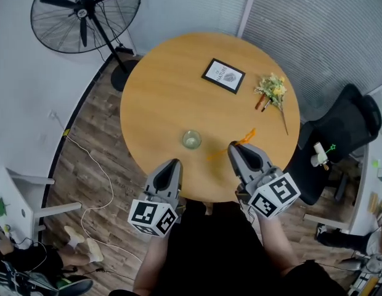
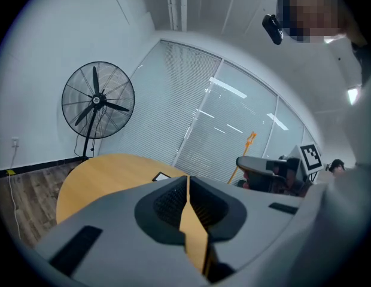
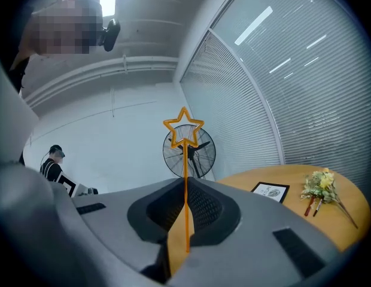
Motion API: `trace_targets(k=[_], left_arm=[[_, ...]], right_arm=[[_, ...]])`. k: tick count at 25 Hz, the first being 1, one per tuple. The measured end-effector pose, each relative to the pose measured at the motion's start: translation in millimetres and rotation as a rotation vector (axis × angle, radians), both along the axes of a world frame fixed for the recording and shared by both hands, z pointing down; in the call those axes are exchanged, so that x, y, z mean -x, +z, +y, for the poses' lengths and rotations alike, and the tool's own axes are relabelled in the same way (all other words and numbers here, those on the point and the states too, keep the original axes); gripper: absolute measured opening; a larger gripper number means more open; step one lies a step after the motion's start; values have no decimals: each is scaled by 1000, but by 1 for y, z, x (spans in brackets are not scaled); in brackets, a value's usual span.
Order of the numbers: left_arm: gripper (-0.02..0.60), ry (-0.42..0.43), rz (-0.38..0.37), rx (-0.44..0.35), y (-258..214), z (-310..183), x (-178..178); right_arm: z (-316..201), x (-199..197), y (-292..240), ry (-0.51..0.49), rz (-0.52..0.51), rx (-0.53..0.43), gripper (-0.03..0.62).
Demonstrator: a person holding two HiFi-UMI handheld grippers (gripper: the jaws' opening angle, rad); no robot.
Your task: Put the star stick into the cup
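the left tongs (image 1: pixel 171 167) hang over the near edge of the tabletop (image 1: pixel 172 85), pressed together with nothing between them; the left gripper view shows their tips meeting on empty air. just beyond and a little right of them stands the cup (image 1: pixel 191 139), a small clear glass, upright, mouth open, nothing in it.

right of the cup, the right tongs (image 1: pixel 236 148) are clenched on the star stick (image 1: pixel 243 139). in the right gripper view the thin orange stick stands upright across the pads, star on top and plain end below.

the cup lies to the left of the right tongs, near but apart. from the head view the stick's plain end slants toward the cup. so the coming move likely turns on carrying that end leftward over the rim, then lowering it.
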State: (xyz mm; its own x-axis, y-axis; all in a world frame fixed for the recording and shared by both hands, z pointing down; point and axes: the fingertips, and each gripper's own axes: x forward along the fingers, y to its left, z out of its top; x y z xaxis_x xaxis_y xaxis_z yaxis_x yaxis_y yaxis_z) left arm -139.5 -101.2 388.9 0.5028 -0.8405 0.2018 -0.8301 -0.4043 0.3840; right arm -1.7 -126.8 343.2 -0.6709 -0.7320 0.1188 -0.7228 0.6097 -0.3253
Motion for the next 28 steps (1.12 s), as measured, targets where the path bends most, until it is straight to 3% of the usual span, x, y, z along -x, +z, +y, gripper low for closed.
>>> trace_targets(k=[8,13,28], left_arm=[[12,64,-3,57,24,-17,3],[12,88,-26,79,34,-27,-8],[12,27,-44,158,54,-51,-6]], right_arm=[[-13,9,18,71,4,45,23],[-27,9,31,50,10,69,23],[-91,31,67,-55,-23,145,23]])
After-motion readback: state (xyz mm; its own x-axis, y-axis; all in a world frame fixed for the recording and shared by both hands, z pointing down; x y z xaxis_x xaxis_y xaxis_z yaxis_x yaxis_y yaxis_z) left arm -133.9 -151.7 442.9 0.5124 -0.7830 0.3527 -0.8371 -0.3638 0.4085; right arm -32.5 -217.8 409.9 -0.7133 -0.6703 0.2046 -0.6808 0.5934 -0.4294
